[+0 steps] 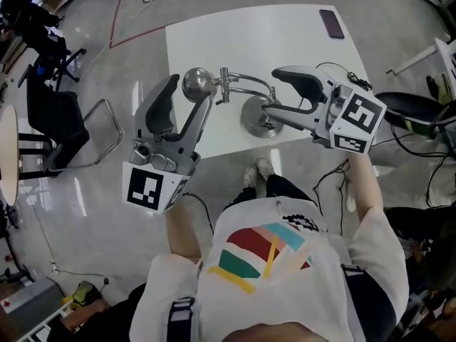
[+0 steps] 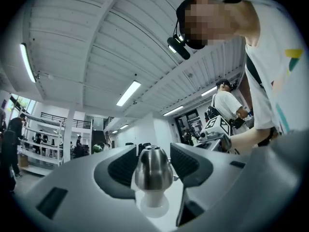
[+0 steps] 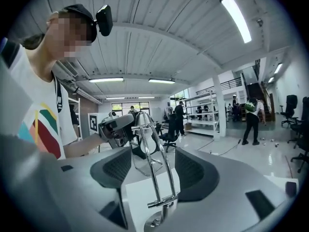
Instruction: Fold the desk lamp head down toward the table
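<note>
When you look down past your white shirt with coloured stripes (image 1: pixel 285 276), your left gripper (image 1: pixel 187 90) is on the left with its two jaws apart. The shiny bell-shaped metal lamp head (image 2: pixel 153 168) is right between the jaws. You can see a small gap on each side of it, so it is not squeezed. Your right gripper (image 1: pixel 274 91) has its jaws apart too. The two thin silver rods of the lamp arm (image 3: pixel 153 163) stand up between those jaws and are not pinched. Just below the rods is the round metal lamp base (image 1: pixel 256 118). It sits on the white square table (image 1: pixel 285 38), near the front edge. The lamp head is at the other end of the arm from the base. A dark flat phone (image 1: pixel 331 23) lies by the far right corner of the table. Farther off to the left, a black chair (image 1: pixel 53 120) stands on the shiny grey floor (image 1: pixel 92 212).
</note>
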Demonstrator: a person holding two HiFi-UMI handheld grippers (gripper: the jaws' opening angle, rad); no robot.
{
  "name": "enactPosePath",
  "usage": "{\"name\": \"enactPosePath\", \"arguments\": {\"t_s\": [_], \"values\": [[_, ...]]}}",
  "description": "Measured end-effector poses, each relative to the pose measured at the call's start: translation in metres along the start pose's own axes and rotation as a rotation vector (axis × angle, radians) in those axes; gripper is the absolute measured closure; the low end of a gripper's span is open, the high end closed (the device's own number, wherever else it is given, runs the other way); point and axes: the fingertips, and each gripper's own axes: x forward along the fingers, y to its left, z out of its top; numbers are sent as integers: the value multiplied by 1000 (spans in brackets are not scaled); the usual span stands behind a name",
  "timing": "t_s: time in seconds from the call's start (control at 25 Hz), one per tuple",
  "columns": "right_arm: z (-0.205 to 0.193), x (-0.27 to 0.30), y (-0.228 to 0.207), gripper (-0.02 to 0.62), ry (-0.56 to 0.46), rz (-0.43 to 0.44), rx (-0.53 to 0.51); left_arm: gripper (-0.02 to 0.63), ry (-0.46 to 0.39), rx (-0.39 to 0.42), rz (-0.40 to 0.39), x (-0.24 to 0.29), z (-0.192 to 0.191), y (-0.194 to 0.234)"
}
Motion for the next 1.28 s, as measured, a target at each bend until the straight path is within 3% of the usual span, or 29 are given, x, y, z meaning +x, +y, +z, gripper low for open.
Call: {"name": "enactPosePath", "arguments": {"t_s": [0.12,0.28,0.4,0.44,0.76,1.04,1.28], "values": [[-4,6,-1,307,28,90,6,357,33,11,-44,10,0,-9],[-13,8,-2,317,64,139,5,359,62,28,-44,13,-5,-19],[-13,14,0,412,80,197,20,365,84,21,-43,13,-6,-16],[-12,17,0,413,78,205,19,368,91,25,-47,13,-6,-12],[-16,40,11,422,129,207,-26,368,78,33,-55,-9,-16,3],[-35,47,9,428,265,206,-122,368,180,-42,-7,-22,-63,10],[-54,52,-1,428,419,173,-158,368,257,-167,22,-23,-112,13]]}}
